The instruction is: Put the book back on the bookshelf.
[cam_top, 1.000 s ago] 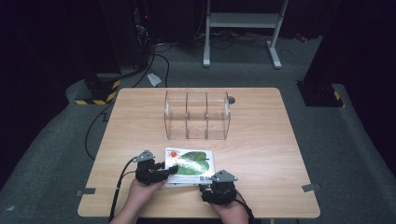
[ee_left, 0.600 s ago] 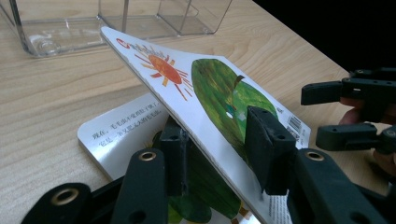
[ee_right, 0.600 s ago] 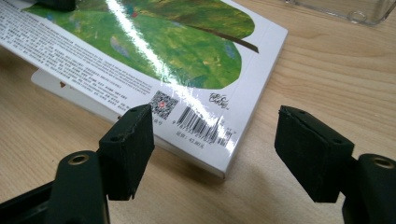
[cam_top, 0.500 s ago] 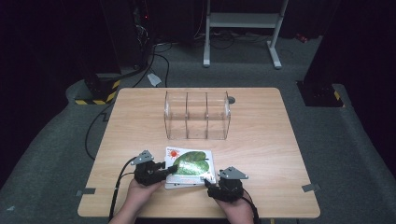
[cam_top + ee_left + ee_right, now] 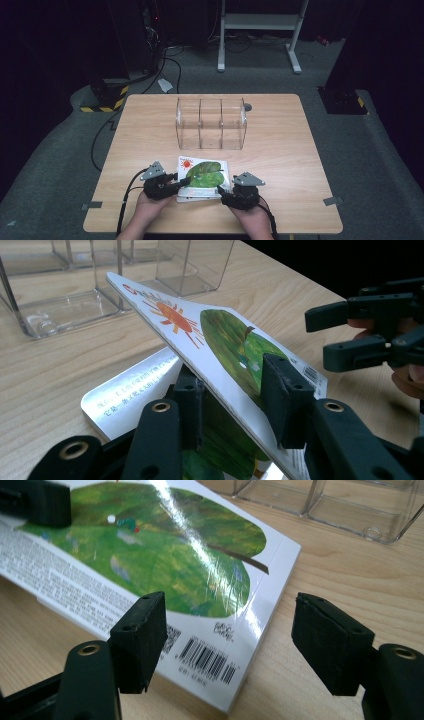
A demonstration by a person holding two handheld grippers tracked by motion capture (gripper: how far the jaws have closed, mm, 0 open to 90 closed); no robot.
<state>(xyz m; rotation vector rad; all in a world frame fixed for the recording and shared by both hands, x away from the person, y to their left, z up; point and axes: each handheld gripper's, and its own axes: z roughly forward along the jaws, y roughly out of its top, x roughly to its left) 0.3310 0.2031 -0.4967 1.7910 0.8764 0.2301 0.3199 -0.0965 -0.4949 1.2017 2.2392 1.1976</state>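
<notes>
A picture book [image 5: 202, 175] with a green leaf and a red sun on its glossy cover lies near the table's front edge. My left gripper [image 5: 184, 181] is shut on the cover's left edge [image 5: 215, 335], with one pad [image 5: 282, 395] on top and one underneath. The cover is tilted up off a white printed page [image 5: 130, 395]. My right gripper [image 5: 230, 630] is open just off the book's near right corner [image 5: 215, 660], by the barcode. Its jaws have just been closing a little, with nothing pressed between them. The right gripper [image 5: 325, 335] also hovers past the raised cover.
A clear plastic organizer [image 5: 211, 123] with three compartments stands mid-table behind the book. Bare wooden tabletop [image 5: 280, 145] lies to both sides. A small dark round object [image 5: 248, 107] sits by the organizer's back right corner. Cables trail from both grippers off the front edge.
The left jaws have closed onto the cover's edge. The right gripper has drawn slightly right, off the book, and risen a little.
</notes>
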